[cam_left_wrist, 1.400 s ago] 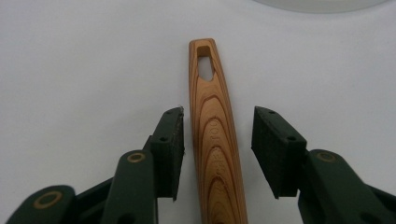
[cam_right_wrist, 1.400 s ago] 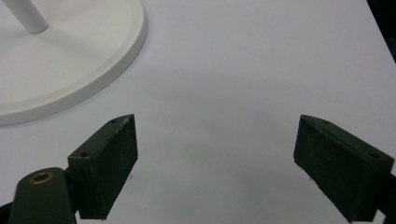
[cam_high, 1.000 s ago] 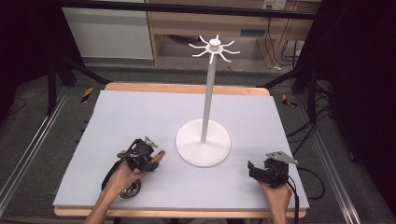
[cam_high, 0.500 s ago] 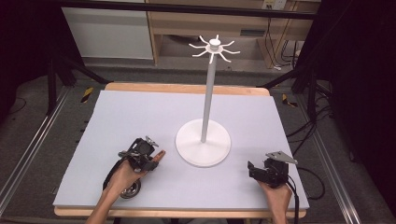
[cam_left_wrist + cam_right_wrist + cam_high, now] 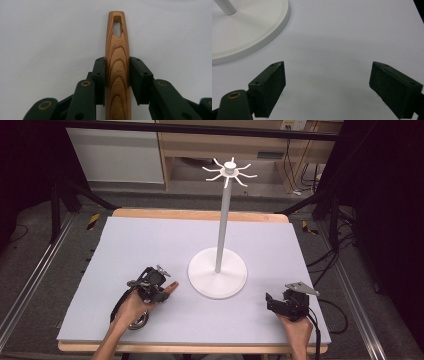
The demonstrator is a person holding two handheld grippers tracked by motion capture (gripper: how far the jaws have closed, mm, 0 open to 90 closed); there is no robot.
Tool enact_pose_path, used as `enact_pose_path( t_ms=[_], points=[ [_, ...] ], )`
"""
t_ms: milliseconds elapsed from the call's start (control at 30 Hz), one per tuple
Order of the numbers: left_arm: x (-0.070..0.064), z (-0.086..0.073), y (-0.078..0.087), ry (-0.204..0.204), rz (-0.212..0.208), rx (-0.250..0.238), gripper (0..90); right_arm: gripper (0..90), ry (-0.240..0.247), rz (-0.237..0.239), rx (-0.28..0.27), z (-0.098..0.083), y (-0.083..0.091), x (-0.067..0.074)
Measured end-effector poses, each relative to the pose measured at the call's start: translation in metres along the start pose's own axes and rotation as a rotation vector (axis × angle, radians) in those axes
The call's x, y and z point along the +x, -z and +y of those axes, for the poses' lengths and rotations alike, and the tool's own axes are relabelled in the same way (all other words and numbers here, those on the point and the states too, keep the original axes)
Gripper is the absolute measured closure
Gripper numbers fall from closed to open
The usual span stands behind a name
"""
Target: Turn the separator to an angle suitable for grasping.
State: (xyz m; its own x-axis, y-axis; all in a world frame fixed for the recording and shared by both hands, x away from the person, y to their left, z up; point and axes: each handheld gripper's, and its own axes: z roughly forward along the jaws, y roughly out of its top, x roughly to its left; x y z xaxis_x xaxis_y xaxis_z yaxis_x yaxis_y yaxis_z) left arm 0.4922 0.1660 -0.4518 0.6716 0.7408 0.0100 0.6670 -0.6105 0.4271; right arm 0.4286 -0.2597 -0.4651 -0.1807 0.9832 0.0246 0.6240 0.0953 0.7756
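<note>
Wooden handle point(image 5: 117, 65) of a utensil lies on the table mat point(image 5: 150, 245); your left gripper point(image 5: 117, 82) has just clamped it mid-shaft. Your right gripper point(image 5: 327, 87) rests spread and empty. Beyond stands the hook stand point(image 5: 218, 270), probably where its hanging slot goes.

Two claws are at work over one bench point(image 5: 150, 240): the left claw point(image 5: 161, 290) and the right claw point(image 5: 272, 301). One wooden handle point(image 5: 117, 57) with a single slot near its tip sits between the left claw's jaws, and one round metal piece point(image 5: 137, 322) lies under the left hand. One white stand point(image 5: 218, 275) rises from the bench, with one post and one crown of hooks point(image 5: 229, 170) on top.
</note>
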Motion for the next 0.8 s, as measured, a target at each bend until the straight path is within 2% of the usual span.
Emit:
enact_pose_path(
  t_ms=[167,333,567,633,800],
  points=[
    [0.003,-0.003,0.006,0.008,0.003,-0.027,66.8,14.0,-0.004,-0.001,-0.005,0.0,0.001,-0.003],
    [0.002,-0.005,0.017,0.012,0.001,-0.076,66.9,14.0,-0.015,0.0,-0.007,0.0,0.002,-0.002],
    [0.001,-0.009,0.029,0.018,-0.013,-0.131,67.0,14.0,-0.009,0.002,-0.007,0.0,0.001,0.0],
    [0.002,-0.01,0.034,0.019,-0.004,-0.146,67.0,14.0,-0.005,0.001,-0.006,0.0,0.001,0.0],
    [0.004,-0.012,0.047,0.042,-0.006,-0.209,67.0,14.0,-0.005,-0.001,-0.008,0.0,0.001,0.0]
  ],
)
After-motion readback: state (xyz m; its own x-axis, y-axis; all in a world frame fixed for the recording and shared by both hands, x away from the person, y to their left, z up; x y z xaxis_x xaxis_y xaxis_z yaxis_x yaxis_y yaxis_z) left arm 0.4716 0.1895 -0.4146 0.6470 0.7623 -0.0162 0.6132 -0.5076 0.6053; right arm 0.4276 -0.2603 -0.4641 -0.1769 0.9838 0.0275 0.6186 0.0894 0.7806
